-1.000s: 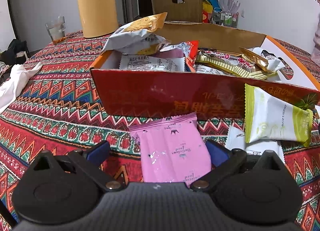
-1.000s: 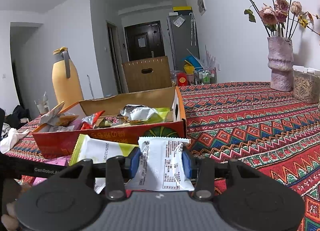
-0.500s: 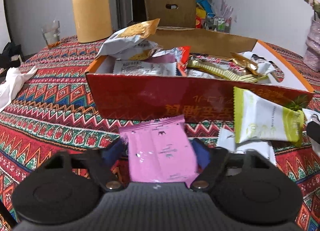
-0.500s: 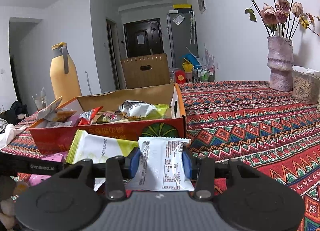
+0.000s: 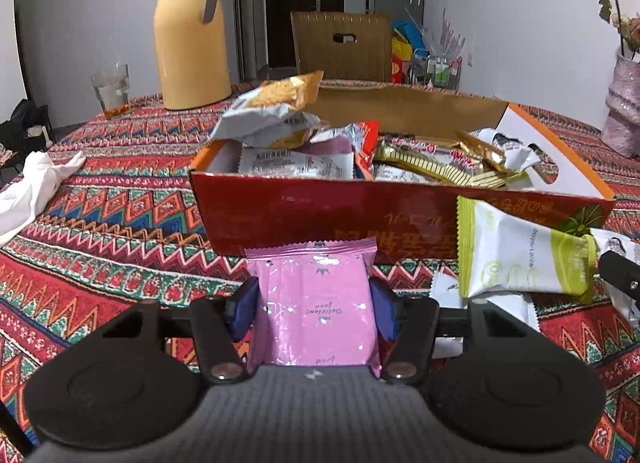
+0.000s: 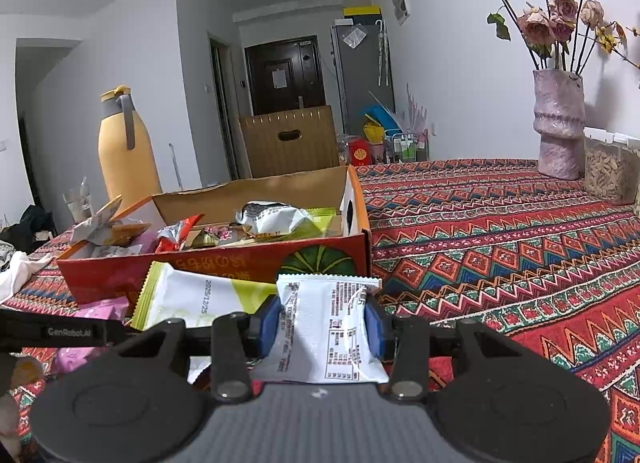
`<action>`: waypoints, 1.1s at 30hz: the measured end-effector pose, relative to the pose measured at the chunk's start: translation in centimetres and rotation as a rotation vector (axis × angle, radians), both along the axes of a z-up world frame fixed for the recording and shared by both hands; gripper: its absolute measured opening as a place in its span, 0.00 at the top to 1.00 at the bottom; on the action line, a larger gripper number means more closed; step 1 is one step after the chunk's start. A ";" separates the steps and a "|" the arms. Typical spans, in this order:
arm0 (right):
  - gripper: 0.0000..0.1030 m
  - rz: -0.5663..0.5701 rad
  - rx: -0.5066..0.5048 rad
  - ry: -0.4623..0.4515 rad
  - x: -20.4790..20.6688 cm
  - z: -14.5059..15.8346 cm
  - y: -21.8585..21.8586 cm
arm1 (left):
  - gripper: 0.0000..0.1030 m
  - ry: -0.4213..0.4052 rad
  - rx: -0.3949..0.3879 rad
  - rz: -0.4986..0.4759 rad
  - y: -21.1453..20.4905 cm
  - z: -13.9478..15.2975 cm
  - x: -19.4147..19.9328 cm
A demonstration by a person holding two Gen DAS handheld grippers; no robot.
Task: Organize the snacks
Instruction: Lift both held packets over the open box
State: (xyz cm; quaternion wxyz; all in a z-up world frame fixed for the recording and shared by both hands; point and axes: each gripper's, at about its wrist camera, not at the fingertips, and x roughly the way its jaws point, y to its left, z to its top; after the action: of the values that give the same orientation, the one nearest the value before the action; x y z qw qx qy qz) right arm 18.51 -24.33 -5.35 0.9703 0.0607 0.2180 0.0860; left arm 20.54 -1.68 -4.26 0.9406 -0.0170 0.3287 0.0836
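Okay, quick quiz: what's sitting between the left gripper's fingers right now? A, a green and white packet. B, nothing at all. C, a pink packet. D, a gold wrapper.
C: the left wrist view shows the pink packet between the closing pads of the left gripper.

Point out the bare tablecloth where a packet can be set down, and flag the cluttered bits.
Free: tablecloth between box and vase; also the strip between box and white cloth. Crowded: in front of the box, green packet, pink packet and both grippers.
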 end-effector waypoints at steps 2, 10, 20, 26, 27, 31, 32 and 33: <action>0.58 -0.002 -0.005 -0.005 -0.1 0.0 0.1 | 0.42 -0.016 0.004 -0.007 -0.1 0.4 -0.5; 0.58 0.010 -0.015 -0.077 -1.1 0.8 0.5 | 0.42 -0.091 -0.010 -0.030 0.1 2.5 -2.6; 0.58 0.027 0.001 -0.148 -1.5 3.5 0.7 | 0.42 -0.170 -0.009 -0.038 0.6 6.2 -3.3; 0.58 0.038 0.003 -0.179 -0.7 5.1 1.5 | 0.42 -0.204 -0.003 -0.033 1.0 7.9 -2.5; 0.58 0.040 0.002 -0.183 -0.5 5.4 1.6 | 0.42 -0.210 -0.002 -0.032 1.1 8.2 -2.3; 0.58 0.050 0.005 -0.198 0.3 6.2 2.2 | 0.42 -0.232 0.001 -0.029 1.4 9.2 -1.5; 0.58 0.052 0.004 -0.203 0.6 6.5 2.4 | 0.42 -0.235 0.001 -0.030 1.5 9.4 -1.3; 0.58 0.054 0.004 -0.206 0.9 6.7 2.6 | 0.42 -0.239 0.000 -0.030 1.5 9.5 -1.1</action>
State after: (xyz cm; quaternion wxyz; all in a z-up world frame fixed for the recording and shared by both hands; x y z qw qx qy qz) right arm 19.38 -21.72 1.35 0.9847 0.0473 0.1184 0.1185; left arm 19.43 -0.15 5.29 0.9742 -0.0218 0.2147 0.0667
